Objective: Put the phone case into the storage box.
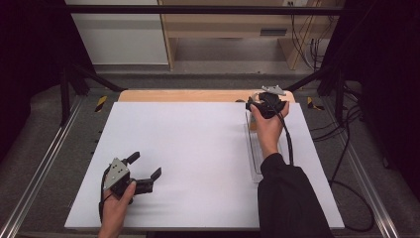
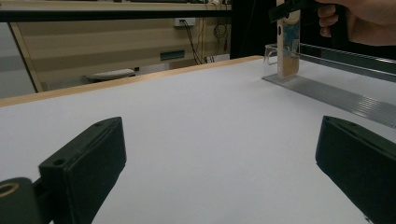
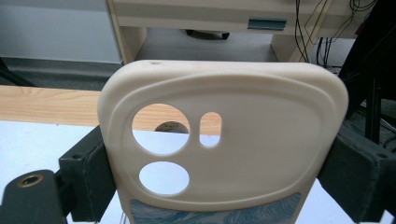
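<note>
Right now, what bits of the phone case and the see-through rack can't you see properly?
- Phone case: its lower part is cut off by the bottom edge of the right gripper view.
- Clear rack: in the high view the person's hand and sleeve cover much of it.
- Right gripper: cut off by the top edge of the left gripper view.

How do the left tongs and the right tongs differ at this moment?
The left tongs are open with nothing between the jaws; the right tongs are shut on a cream phone case with camera cut-outs. The left tongs sit low over the white table sheet near the person; the right tongs hold the case upright at the far end of the clear acrylic rack. Both are black and hand-held.
</note>
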Demonstrator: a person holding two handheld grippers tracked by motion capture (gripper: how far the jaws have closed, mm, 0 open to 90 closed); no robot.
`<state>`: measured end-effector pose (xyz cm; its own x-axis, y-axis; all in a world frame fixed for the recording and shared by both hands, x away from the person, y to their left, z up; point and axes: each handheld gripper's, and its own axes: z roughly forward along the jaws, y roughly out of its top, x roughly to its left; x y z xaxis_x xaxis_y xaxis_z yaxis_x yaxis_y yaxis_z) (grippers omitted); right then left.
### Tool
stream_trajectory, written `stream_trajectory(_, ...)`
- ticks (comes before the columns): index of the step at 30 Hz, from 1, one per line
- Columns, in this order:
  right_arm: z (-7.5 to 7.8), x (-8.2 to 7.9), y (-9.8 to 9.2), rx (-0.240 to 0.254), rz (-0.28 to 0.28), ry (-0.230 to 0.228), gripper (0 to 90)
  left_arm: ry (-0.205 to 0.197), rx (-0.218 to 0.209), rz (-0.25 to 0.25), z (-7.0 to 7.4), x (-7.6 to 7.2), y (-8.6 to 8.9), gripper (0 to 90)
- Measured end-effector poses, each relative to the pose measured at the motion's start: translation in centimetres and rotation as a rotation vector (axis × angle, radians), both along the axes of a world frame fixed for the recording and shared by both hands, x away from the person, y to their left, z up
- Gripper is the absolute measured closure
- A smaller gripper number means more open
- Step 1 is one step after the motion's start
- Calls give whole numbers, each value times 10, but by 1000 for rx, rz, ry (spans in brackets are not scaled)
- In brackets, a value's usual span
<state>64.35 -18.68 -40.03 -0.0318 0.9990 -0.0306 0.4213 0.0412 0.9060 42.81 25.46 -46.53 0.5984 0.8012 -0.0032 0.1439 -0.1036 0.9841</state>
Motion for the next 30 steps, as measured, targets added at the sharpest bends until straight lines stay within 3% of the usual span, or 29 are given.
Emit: stream_trajectory(30, -6, 5, 2, 0, 30, -8, 106, 12, 9, -12, -1, 0, -4, 18)
